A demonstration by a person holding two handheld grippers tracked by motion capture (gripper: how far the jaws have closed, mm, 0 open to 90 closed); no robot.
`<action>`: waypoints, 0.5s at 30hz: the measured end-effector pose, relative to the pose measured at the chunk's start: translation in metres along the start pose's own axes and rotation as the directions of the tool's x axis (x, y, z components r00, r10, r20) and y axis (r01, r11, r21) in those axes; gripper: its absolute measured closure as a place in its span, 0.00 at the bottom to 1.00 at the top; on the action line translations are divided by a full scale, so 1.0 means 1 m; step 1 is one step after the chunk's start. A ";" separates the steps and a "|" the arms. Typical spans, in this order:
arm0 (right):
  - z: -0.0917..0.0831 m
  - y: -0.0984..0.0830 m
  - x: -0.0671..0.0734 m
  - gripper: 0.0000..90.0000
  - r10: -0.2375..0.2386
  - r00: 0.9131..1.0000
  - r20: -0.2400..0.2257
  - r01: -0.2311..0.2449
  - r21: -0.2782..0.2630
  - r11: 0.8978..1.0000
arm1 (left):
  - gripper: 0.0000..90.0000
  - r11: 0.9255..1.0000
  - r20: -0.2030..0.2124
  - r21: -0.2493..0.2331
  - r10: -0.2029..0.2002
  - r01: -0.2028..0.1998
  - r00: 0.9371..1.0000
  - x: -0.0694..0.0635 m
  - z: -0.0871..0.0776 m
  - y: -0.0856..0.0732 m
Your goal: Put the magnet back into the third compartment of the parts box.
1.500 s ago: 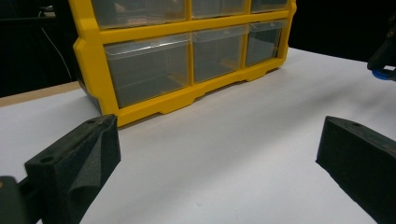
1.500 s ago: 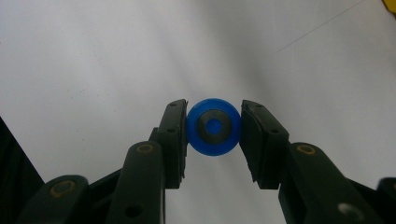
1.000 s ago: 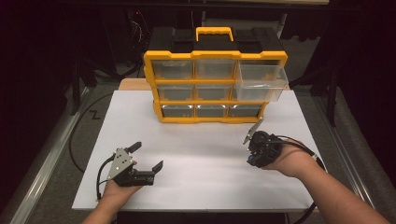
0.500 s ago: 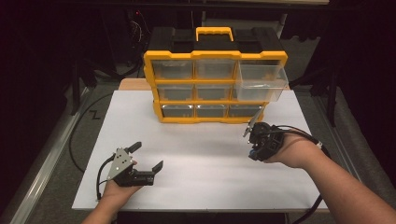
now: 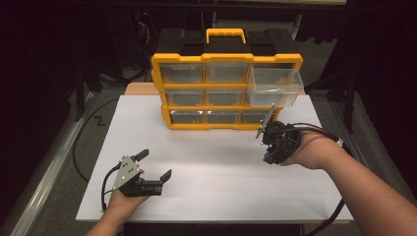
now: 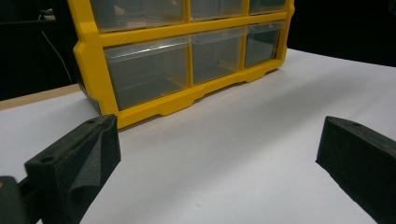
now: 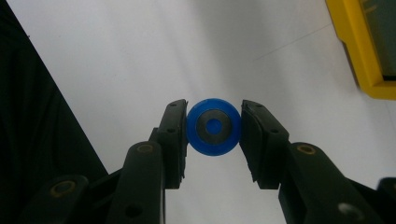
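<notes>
My right gripper (image 7: pixel 214 128) is shut on a small blue round disc (image 7: pixel 214 127) with a grey metal ring in its middle; both pads press on its rim. In the high view this gripper (image 5: pixel 275 143) hangs over the white mat just right of the organizer's bottom row, below the pulled-out drawer. The yellow organizer (image 5: pixel 226 91) with clear drawers stands at the back of the mat. Its top right drawer (image 5: pixel 275 87) sticks out toward me. My left gripper (image 5: pixel 156 164) rests low near the front left, open, with nothing between its jaws, and it looks toward the organizer (image 6: pixel 187 60).
A white mat (image 5: pixel 206 162) covers the table, with bare room between the two hands. A black cable (image 5: pixel 86 142) loops off the left edge. Dark surroundings and metal rails flank the table.
The right hand has lifted its gripper and carried it a little farther back, toward the organizer's right side. The left gripper has stayed put.
</notes>
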State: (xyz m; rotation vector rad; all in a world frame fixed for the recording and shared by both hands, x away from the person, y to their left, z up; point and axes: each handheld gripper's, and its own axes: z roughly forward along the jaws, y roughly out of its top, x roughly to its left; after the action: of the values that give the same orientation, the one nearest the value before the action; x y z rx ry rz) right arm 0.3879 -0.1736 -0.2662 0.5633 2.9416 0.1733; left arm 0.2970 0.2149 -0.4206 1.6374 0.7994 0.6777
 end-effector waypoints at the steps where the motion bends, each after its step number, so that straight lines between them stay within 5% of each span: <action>1: -0.001 0.000 0.000 0.72 -0.003 1.000 0.001 0.003 0.001 1.000 | 0.00 1.000 0.000 0.000 0.000 0.000 1.000 0.000 0.000 0.000; 15: -0.020 0.003 -0.009 0.72 -0.009 1.000 0.010 0.009 0.017 1.000 | 0.00 1.000 -0.009 -0.003 0.001 -0.001 1.000 0.001 -0.001 0.000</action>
State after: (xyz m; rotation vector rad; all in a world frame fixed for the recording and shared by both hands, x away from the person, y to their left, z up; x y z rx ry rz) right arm 0.3943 -0.1756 -0.2446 0.5517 2.9376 0.1437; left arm 0.2971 0.2158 -0.4205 1.6331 0.8038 0.6863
